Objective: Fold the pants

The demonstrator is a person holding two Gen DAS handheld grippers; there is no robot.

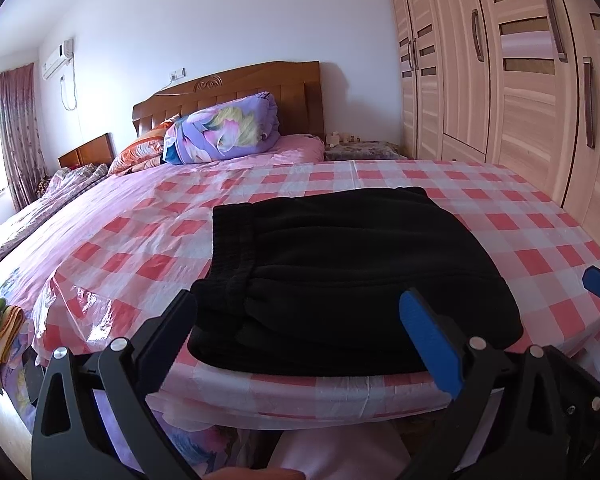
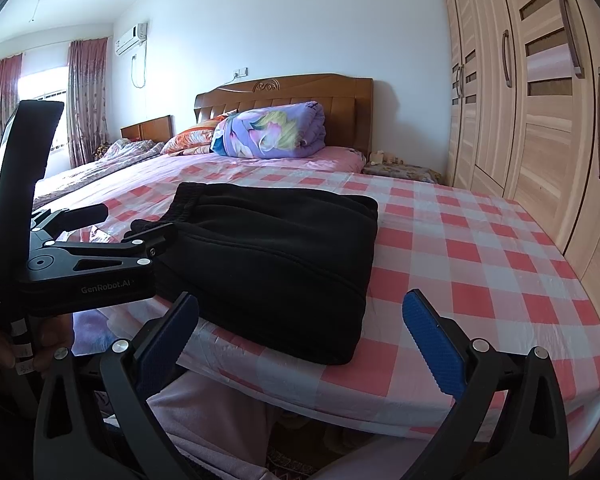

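Pink-checked bed cover (image 1: 440, 184) holds folded black pants (image 1: 356, 272), wardrobe (image 1: 520, 80) seemingly close beside.

left tongs (image 1: 300, 320): jaws wide apart, gripping nothing
right tongs (image 2: 300, 320): same, spread wide, off to the left tongs' right

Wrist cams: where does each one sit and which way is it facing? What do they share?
Left wrist: sits on the left tool, at the foot of the bed, facing the headboard; both its fingers frame the folded black pants; the right tool's blue fingertip pokes in at the right edge.
Right wrist: sits on the right tool, to the right of the left one, same heading; the left tool and the hand holding it show at the left.
Shared: pants, checkered cover, purple quilt, wardrobe.
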